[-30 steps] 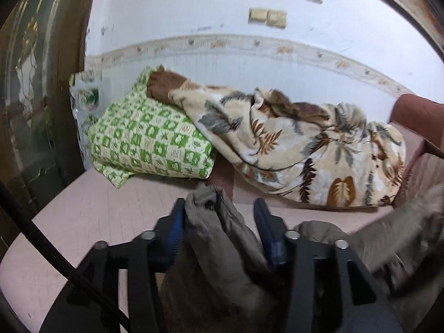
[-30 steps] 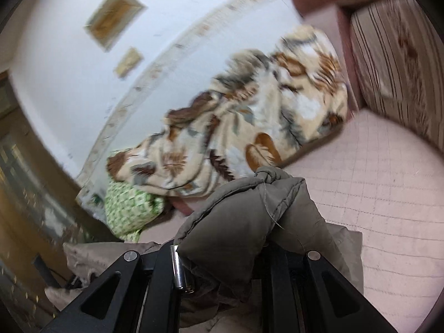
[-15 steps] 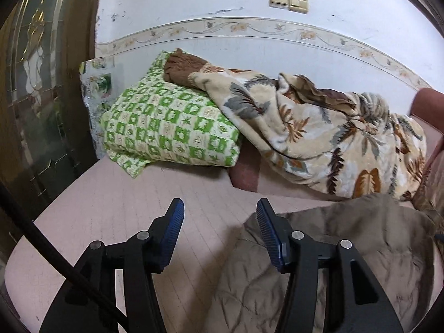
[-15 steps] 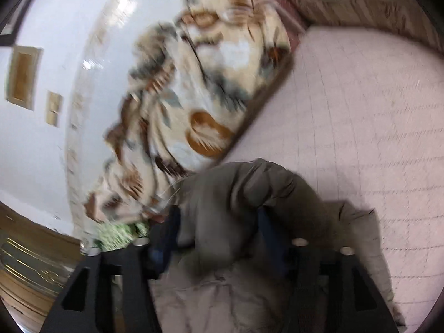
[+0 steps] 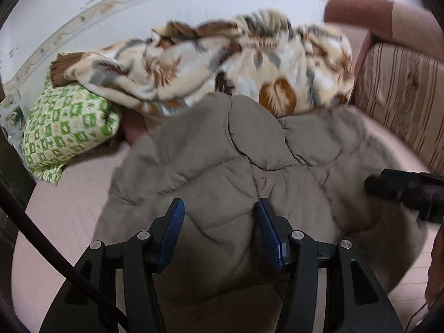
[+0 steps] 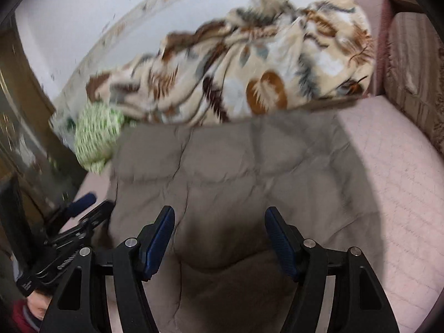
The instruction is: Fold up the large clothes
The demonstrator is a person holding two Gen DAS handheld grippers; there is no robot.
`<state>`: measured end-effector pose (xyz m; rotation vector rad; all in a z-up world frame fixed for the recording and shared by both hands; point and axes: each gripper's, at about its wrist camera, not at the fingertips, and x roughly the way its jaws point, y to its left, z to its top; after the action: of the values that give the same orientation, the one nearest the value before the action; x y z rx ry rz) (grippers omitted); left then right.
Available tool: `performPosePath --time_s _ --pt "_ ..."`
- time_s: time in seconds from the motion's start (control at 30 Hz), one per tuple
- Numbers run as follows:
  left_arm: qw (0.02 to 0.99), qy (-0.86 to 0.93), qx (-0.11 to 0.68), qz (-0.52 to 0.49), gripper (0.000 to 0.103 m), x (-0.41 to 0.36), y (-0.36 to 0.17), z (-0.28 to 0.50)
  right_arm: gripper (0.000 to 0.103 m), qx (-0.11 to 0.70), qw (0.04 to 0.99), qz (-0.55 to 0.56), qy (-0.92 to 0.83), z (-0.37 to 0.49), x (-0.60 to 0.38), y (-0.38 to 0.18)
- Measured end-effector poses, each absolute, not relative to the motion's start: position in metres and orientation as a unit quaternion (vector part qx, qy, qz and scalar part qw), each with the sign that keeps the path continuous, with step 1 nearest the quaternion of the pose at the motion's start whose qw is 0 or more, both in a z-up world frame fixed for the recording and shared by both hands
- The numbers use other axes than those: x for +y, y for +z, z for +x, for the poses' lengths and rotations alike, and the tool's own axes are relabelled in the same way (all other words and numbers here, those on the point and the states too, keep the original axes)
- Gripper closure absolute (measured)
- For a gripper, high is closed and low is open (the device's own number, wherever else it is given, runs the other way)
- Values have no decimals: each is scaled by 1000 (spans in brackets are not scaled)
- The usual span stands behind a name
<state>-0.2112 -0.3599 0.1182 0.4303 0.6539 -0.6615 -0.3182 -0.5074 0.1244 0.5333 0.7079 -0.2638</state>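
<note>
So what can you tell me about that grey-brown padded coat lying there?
The coat is a puffy, quilted grey-brown garment with stitched seams, looking soft and padded. It lies spread and rumpled on the pink bed, its far edge against the leaf-print blanket. Both grippers hover over it with open jaws, gripping nothing.

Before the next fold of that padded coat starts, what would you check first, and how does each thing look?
1. Padded coat lying on the bed: ok.
2. Left gripper fingers apart, nothing pinched: ok.
3. Right gripper fingers apart, nothing pinched: ok.
4. Coat smoothed flat: not ok, it still puffs and creases.
5. Room behind the coat: not ok, its far edge meets the leaf-print blanket.
6. Where the sleeves lie: cannot tell.
</note>
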Motion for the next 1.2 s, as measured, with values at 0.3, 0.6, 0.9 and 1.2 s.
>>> performPosePath --time_s 0.3,0.6,0.9,1.2 --pt "845 -302 385 216 45 -380 56 -171 35 434 863 188 -177 -281 -517 57" --pt "850 -298 386 199 43 -378 55 -170 34 460 847 187 -190 -268 -526 42" --pt "891 -287 314 160 43 -269 101 -239 34 347 897 203 -182 -370 -482 104" --pt "893 -256 342 138 41 -229 71 -225 34 358 895 182 -195 -363 -464 88"
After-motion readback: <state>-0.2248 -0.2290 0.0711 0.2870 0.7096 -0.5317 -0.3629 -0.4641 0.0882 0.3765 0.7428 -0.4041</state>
